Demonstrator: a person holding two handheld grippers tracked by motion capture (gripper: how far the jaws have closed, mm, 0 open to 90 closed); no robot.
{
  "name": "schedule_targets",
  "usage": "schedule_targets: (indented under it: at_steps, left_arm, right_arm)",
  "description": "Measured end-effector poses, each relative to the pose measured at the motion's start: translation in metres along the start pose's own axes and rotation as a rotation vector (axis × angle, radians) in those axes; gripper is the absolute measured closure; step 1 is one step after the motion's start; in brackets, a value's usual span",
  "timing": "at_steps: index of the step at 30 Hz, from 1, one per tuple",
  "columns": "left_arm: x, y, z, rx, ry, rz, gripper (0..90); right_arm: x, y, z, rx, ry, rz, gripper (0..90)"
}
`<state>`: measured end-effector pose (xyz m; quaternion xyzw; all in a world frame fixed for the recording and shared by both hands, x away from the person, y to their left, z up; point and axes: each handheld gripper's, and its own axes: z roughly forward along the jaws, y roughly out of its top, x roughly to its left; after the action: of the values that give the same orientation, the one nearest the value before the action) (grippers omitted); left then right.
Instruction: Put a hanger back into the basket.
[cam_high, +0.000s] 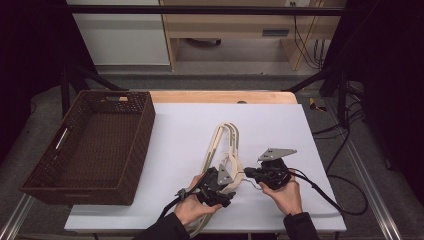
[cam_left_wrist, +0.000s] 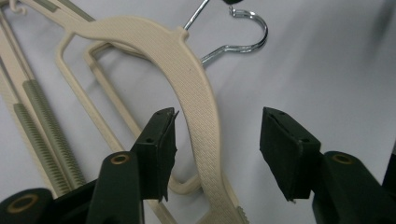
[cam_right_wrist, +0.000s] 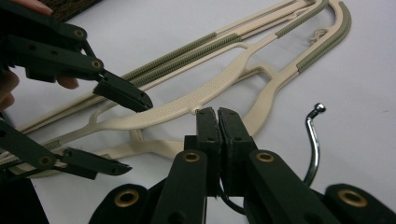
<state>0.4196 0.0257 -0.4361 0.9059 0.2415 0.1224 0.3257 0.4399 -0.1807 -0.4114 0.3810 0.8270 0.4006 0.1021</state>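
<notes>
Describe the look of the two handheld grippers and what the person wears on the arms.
Both the left gripper and the right gripper are black, with brass-coloured pivot rivets, blocky black jaw pads, a grey three-cornered plate on top and a trailing black cable. The sleeves are dark.

Hangers (cam_high: 223, 145) cream/beige plastic, top one with an embossed woven-looking texture on its shoulder (cam_left_wrist: 198, 93), olive-grey ribbed grip strips (cam_right_wrist: 322, 44) on the bars, chrome silver metal hook (cam_left_wrist: 243, 32) at upper centre of the left gripper view. Left gripper (cam_left_wrist: 217, 144) and right gripper (cam_right_wrist: 218, 116) matte black with brass-coloured rivets, light grey plates on top in the high view. Basket (cam_high: 145, 130) at left of the high view dark brown wicker weave, table cover (cam_high: 180, 125) pale white, maybe faintly lavender, table edge (cam_high: 220, 96) light wood, sleeves look black.
</notes>
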Motion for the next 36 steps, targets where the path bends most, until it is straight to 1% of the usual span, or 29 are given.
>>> schedule_targets:
  at_steps: [3, 5, 7, 9, 10, 12, 13, 14, 15, 16, 17, 18, 19, 20, 21, 22, 23, 25, 26, 27, 28, 29, 30, 31, 32, 34, 36]
  left_arm:
    - [0.001, 0.000, 0.004, 0.015, 0.015, -0.001, 53.1]
    - [0.001, 0.000, 0.005, 0.025, 0.021, -0.005, 59.7]
    - [0.001, -0.001, 0.005, 0.038, 0.035, -0.002, 65.3]
    - [0.002, -0.001, 0.006, 0.039, 0.037, -0.007, 72.5]
    - [0.002, -0.001, 0.005, 0.038, 0.032, -0.010, 74.1]
    - [0.002, -0.001, 0.004, 0.037, 0.035, -0.007, 75.0]
    - [0.002, -0.001, 0.004, 0.032, 0.044, -0.008, 75.3]
    - [0.002, -0.001, 0.002, 0.037, 0.044, -0.011, 75.8]
    - [0.003, -0.001, 0.001, 0.028, 0.046, -0.013, 76.2]
    - [0.003, -0.001, -0.001, 0.029, 0.049, -0.015, 76.2]
    - [0.003, -0.001, -0.001, 0.005, 0.057, -0.022, 76.3]
    - [0.003, -0.001, -0.003, 0.012, 0.058, -0.018, 76.4]
    - [0.003, -0.001, -0.005, 0.009, 0.061, -0.014, 76.7]
    - [0.003, -0.001, -0.006, 0.005, 0.072, -0.008, 76.7]
    - [0.003, -0.002, -0.008, 0.015, 0.086, 0.001, 77.0]
    - [0.003, -0.002, -0.008, 0.015, 0.086, 0.001, 77.1]
    - [0.004, -0.003, -0.008, 0.006, 0.093, 0.001, 77.1]
    - [0.006, -0.004, -0.011, -0.006, 0.097, -0.007, 77.4]
    - [0.007, -0.004, -0.013, 0.000, 0.096, -0.005, 77.4]
    - [0.008, -0.004, -0.015, -0.004, 0.095, -0.005, 77.5]
    - [0.009, -0.005, -0.017, -0.004, 0.095, -0.005, 77.7]
    - [0.009, -0.005, -0.018, -0.014, 0.101, -0.010, 77.7]
    - [0.010, -0.006, -0.020, -0.017, 0.104, -0.010, 77.7]
    - [0.012, -0.006, -0.023, -0.009, 0.106, -0.005, 77.9]
    - [0.013, -0.007, -0.024, -0.026, 0.111, -0.012, 78.0]
    - [0.016, -0.008, -0.029, -0.037, 0.120, -0.031, 78.5]
    - [0.020, -0.009, -0.035, -0.051, 0.125, -0.039, 78.8]
  right_arm:
    - [0.001, 0.001, -0.001, 0.000, 0.001, -0.004, 88.2]
    - [0.001, 0.001, 0.000, -0.001, -0.001, -0.002, 88.2]
    - [0.001, 0.001, -0.001, 0.000, -0.003, -0.008, 88.2]
    - [0.001, 0.001, -0.001, -0.001, -0.001, -0.010, 88.2]
    - [0.001, 0.001, -0.001, -0.002, 0.000, -0.008, 88.1]
    - [0.001, 0.001, -0.001, -0.003, 0.003, -0.007, 88.1]
    - [0.001, 0.001, -0.001, -0.001, 0.005, -0.014, 88.1]
    - [0.001, 0.001, -0.001, -0.003, 0.008, -0.013, 88.0]
    - [0.001, 0.002, -0.002, -0.010, 0.012, -0.011, 87.8]
    - [0.001, 0.002, -0.002, -0.010, 0.012, -0.011, 87.8]
    - [0.001, 0.002, -0.002, -0.014, 0.012, -0.013, 87.5]
    - [0.002, 0.002, -0.002, -0.027, 0.010, -0.013, 87.2]
    - [0.003, 0.003, -0.004, -0.037, 0.016, -0.019, 84.6]
    - [0.003, 0.003, -0.004, -0.037, 0.016, -0.019, 84.6]
    - [0.003, 0.004, -0.008, -0.083, 0.042, -0.025, 79.7]
    - [0.003, 0.004, -0.008, -0.083, 0.042, -0.025, 79.7]
    - [0.002, 0.005, -0.011, -0.106, 0.059, -0.035, 78.0]
    - [0.003, 0.006, -0.018, -0.147, 0.069, -0.035, 73.6]
    - [0.003, 0.007, -0.022, -0.169, 0.080, -0.037, 71.8]
    - [0.003, 0.007, -0.025, -0.184, 0.080, -0.039, 70.1]
    - [0.003, 0.008, -0.032, -0.229, 0.096, -0.044, 64.7]
    - [0.003, 0.008, -0.032, -0.229, 0.096, -0.044, 64.7]
    - [0.003, 0.009, -0.036, -0.252, 0.103, -0.043, 62.3]
    - [0.003, 0.009, -0.040, -0.275, 0.117, -0.047, 59.3]
    - [0.003, 0.010, -0.043, -0.297, 0.124, -0.050, 56.0]
    - [0.003, 0.011, -0.051, -0.323, 0.125, -0.050, 51.6]
    - [0.002, 0.010, -0.057, -0.333, 0.100, -0.055, 47.3]
